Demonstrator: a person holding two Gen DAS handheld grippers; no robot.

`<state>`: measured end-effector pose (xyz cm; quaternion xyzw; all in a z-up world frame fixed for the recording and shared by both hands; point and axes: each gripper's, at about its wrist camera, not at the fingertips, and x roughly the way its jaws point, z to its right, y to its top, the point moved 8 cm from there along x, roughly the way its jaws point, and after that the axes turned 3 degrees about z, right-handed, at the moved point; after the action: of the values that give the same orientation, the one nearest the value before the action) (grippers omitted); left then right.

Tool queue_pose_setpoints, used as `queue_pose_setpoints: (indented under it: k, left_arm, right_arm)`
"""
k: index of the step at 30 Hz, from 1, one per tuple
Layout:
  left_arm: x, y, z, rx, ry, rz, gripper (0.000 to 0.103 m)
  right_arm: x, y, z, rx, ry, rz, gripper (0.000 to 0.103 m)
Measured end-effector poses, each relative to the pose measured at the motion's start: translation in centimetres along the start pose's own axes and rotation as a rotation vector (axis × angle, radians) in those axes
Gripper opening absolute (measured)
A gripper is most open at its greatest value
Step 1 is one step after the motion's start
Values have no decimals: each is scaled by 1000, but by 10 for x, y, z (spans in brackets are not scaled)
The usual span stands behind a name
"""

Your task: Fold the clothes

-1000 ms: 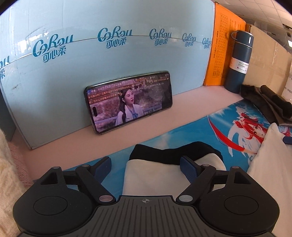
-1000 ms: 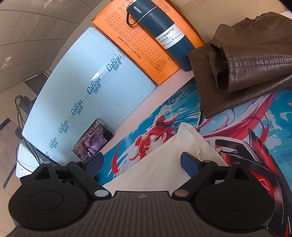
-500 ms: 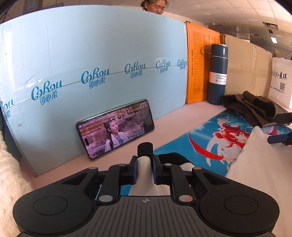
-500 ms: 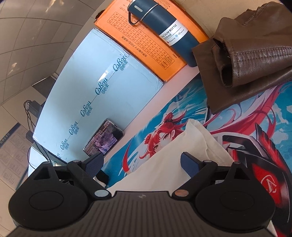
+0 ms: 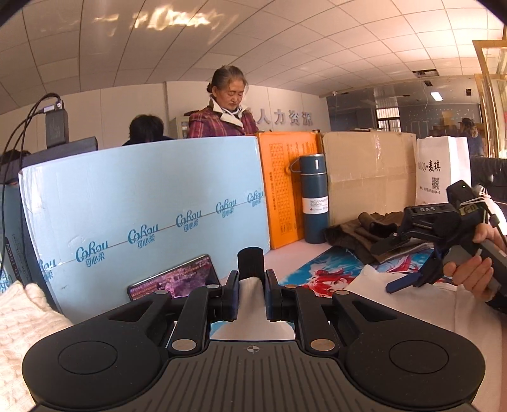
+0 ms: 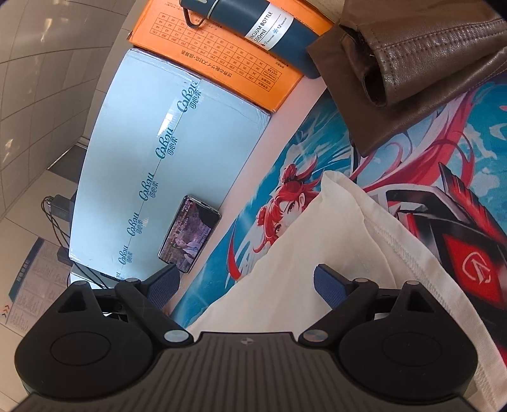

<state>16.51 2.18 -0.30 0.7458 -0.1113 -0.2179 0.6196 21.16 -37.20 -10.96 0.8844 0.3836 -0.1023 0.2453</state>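
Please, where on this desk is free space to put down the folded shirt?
Free: pink strip between phone and mat, and printed mat between white shirt and brown jacket. Crowded: back right corner, with bottle and jacket.

Left tongs closed on garment and raised

My left tongs [image 5: 251, 299], open a second ago around the white garment [image 5: 250, 288] with its black cuff [image 5: 250, 263], have closed and now pinch that fold. I have lifted them off the surface [image 5: 285, 256]: the phone [image 5: 177, 280] has dropped low in the left view, and the person [image 5: 226, 107] behind the blue box [image 5: 142, 206] and my right tongs [image 5: 396, 263] now show.
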Motion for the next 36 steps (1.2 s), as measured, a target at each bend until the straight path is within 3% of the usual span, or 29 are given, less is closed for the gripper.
queue_pose_setpoints:
  k: [7, 21, 23, 28, 30, 31, 36]
  left_arm:
    - [-59, -5, 33, -24, -27, 59, 14]
    - [-80, -72, 47, -176, -42, -102, 15]
    - [-78, -80, 44, -179, -25, -130, 15]
    - [-83, -85, 37, -204, -17, -123, 15]
    - [-84, -84, 37, -196, -24, -113, 15]
    - [-86, -84, 38, -189, -28, -108, 15]
    - [-92, -86, 39, -149, -52, -90, 15]
  right_arm:
    - [-13, 3, 4, 32, -2, 32, 92]
    - [-33, 10, 16, -5, -96, 101, 89]
    - [-31, 11, 17, -40, -136, 115, 79]
    - [-33, 10, 23, -132, -309, 148, 24]
    - [-35, 9, 24, -144, -355, 161, 11]
    - [-37, 8, 23, -153, -361, 168, 6]
    - [-57, 1, 11, -186, -360, 215, 5]
